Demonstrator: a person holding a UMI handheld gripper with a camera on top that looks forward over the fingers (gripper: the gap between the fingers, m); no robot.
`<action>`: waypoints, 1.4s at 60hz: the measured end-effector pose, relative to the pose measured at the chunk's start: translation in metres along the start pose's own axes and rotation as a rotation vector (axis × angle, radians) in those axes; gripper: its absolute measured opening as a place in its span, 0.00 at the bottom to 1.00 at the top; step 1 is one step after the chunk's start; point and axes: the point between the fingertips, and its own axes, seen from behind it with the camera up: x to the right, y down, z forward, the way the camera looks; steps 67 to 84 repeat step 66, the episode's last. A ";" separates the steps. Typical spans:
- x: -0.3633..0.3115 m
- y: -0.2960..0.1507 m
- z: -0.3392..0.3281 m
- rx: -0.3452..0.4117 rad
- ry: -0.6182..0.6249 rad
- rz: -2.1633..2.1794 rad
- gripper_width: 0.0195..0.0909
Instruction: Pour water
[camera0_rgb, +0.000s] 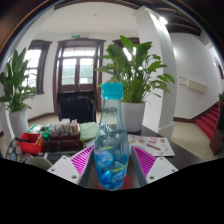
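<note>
Clear water bottle (112, 140) with blue cap upright between the gripper (112, 163) fingers, both pink pads (82, 160) pressed against its sides, fingers closed on it, potted plant (133, 70) beyond, table (160, 142) beneath

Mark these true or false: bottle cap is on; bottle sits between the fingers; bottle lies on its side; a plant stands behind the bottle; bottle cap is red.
1. The bottle has its cap on: true.
2. The bottle sits between the gripper fingers: true.
3. The bottle lies on its side: false, it is upright.
4. A plant stands behind the bottle: true.
5. The cap is red: false, it is light blue.
</note>
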 end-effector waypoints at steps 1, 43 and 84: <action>0.002 0.003 -0.002 -0.013 0.005 -0.011 0.82; -0.050 -0.032 -0.267 0.021 -0.183 0.027 0.90; -0.070 -0.055 -0.315 0.053 -0.244 -0.055 0.90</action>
